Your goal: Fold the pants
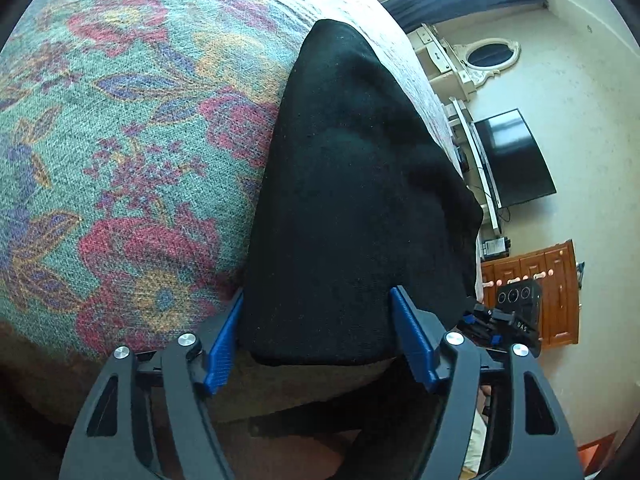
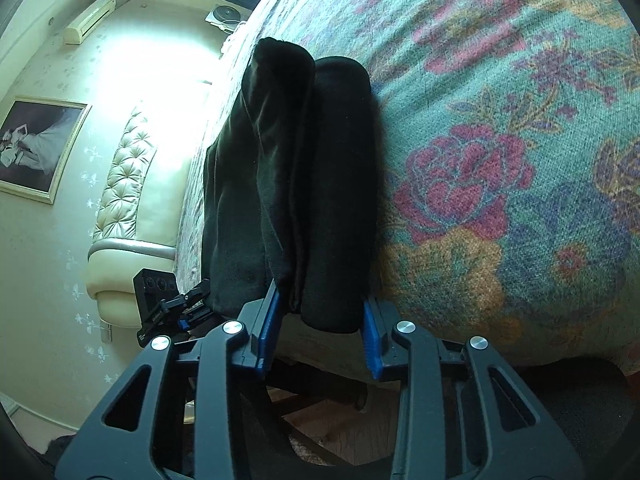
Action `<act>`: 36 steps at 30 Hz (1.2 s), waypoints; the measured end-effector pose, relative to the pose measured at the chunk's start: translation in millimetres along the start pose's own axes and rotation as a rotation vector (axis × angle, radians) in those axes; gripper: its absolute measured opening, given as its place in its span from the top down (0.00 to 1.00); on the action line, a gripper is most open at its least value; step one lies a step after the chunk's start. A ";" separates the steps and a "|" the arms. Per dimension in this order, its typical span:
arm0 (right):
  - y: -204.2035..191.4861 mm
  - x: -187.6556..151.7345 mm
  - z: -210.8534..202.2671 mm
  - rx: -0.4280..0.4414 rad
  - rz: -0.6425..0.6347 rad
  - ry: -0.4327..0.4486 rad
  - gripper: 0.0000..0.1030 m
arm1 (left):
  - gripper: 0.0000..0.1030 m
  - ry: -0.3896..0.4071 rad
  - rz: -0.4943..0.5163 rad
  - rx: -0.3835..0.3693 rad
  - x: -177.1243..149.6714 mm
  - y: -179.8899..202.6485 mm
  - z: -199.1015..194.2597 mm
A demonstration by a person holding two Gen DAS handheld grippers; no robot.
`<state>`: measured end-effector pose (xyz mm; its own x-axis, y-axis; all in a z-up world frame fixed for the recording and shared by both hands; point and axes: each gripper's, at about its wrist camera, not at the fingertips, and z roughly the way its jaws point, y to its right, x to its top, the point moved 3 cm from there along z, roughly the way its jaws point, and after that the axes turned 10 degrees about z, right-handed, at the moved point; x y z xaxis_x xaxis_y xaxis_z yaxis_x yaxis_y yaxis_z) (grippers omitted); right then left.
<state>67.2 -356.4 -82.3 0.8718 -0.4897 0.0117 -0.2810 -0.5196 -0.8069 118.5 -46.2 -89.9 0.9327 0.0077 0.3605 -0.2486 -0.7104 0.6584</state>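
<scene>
Black pants lie folded lengthwise on a floral bedspread, with their near end at the bed's edge. My left gripper straddles that end. Its blue pads touch the cloth on both sides, and one pad sinks into the pile. In the right wrist view the pants show as two long rolls side by side. My right gripper is shut on the end of the roll nearer the bedspread. The other roll hangs outside its blue pad.
Both views are rolled sideways. A TV, a white shelf and a wooden cabinet stand beyond the bed. A padded cream headboard, a framed picture and an air conditioner line the wall. Floor shows below the bed edge.
</scene>
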 end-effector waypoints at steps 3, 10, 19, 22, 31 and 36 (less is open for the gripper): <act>0.8 0.8 -0.9 0.002 -0.005 -0.005 0.67 | 0.40 -0.002 0.032 0.014 -0.2 -0.3 1.4; 8.7 1.8 -4.5 0.008 -0.003 -0.007 0.67 | 0.42 0.003 0.074 0.039 -0.8 9.6 5.9; 7.5 0.9 -3.6 0.011 0.001 -0.008 0.66 | 0.42 0.004 0.083 0.046 -2.2 6.7 3.4; 12.4 0.9 -5.0 0.026 0.019 -0.017 0.59 | 0.42 0.003 0.081 0.044 -2.3 6.0 3.2; 7.9 18.3 -38.7 -0.010 -0.025 0.111 0.18 | 0.23 0.026 0.215 0.140 2.0 26.0 -18.5; 11.2 47.9 -36.1 0.038 0.038 0.154 0.14 | 0.17 0.092 0.366 0.251 16.8 34.7 -28.5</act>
<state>91.4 -410.9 -69.5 0.7883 -0.6114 0.0687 -0.2946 -0.4731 -0.8303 118.2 -50.6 -42.1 0.7653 -0.2216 0.6043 -0.4764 -0.8264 0.3002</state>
